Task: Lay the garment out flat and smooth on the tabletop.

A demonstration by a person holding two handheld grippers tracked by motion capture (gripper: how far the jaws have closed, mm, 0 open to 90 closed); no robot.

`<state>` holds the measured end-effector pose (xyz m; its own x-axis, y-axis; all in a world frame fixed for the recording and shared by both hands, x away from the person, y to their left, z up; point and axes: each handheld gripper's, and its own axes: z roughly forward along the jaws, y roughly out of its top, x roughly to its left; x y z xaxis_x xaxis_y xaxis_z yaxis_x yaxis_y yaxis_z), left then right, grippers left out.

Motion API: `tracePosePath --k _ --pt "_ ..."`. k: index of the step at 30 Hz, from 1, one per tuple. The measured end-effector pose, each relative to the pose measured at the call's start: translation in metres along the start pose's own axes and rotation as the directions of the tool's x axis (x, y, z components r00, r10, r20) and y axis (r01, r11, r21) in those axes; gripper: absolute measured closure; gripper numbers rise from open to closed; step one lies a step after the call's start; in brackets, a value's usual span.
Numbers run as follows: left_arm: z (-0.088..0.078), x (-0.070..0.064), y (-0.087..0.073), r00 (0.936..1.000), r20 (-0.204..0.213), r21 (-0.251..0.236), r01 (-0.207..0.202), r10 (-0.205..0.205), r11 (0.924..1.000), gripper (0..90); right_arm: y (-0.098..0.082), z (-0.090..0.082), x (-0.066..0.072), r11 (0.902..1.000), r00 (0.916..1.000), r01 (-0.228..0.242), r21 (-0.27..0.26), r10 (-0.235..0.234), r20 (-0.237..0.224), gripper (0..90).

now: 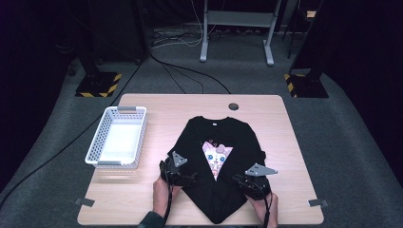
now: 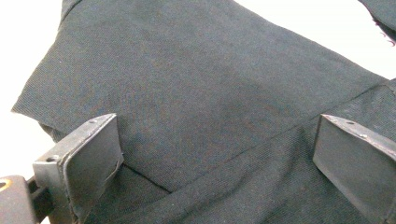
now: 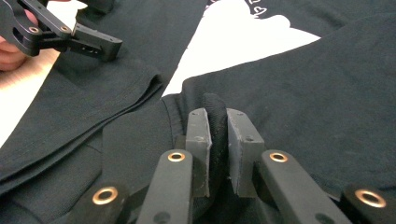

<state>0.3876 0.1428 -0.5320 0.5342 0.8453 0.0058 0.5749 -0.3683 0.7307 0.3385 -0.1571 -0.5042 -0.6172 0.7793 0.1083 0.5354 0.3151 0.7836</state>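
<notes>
Bench (image 1: 142, 102): wooden, one black shirt (image 1: 223, 137) lying mid-bench, partly folded, cat print facing up. White basket (image 1: 119, 137) to the shirt's left, apart from it. Left tongs (image 1: 183, 178) at the shirt's lower left edge, jaws wide, fabric spread flat between them, pads not pressing it. Right tongs (image 3: 217, 149) at the shirt's lower right edge, jaws narrow, pinching a raised fold of the black cloth.

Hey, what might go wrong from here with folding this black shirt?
The right gripper pinches only a small ridge of the black T-shirt, so the cloth may slip out when lifted. The left gripper stands open over a folded edge without gripping; lifting now would probably drag the shirt askew and undo the folds.
</notes>
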Motion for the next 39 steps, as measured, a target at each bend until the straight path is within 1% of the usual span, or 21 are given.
tracePosePath --k 6,11,14,35,39 --pt "0.000 0.000 0.000 1.0000 -0.001 0.000 0.000 0.000 1.0000 1.6 -0.004 -0.003 0.000 1.0000 1.0000 0.002 -0.003 -0.002 -0.004 80.2" --pt "0.000 -0.001 0.000 1.0000 -0.005 -0.001 -0.003 0.003 1.0000 1.6 -0.006 -0.005 -0.002 0.9999 1.0000 -0.006 -0.012 0.006 -0.005 80.3" --pt "0.000 -0.001 0.000 1.0000 -0.005 -0.001 -0.004 0.004 1.0000 1.6 -0.007 -0.006 -0.002 0.9999 0.9999 -0.010 -0.009 0.010 -0.005 80.3" --pt "0.000 0.000 0.000 1.0000 -0.004 -0.001 -0.002 0.002 1.0000 1.6 -0.010 -0.016 -0.005 0.9999 0.9999 -0.011 -0.010 0.011 0.009 80.6" --pt "0.000 0.000 0.000 1.0000 -0.004 -0.001 -0.001 0.001 1.0000 1.6 -0.011 -0.018 -0.006 0.9998 0.9998 -0.017 -0.013 0.017 0.013 80.6"
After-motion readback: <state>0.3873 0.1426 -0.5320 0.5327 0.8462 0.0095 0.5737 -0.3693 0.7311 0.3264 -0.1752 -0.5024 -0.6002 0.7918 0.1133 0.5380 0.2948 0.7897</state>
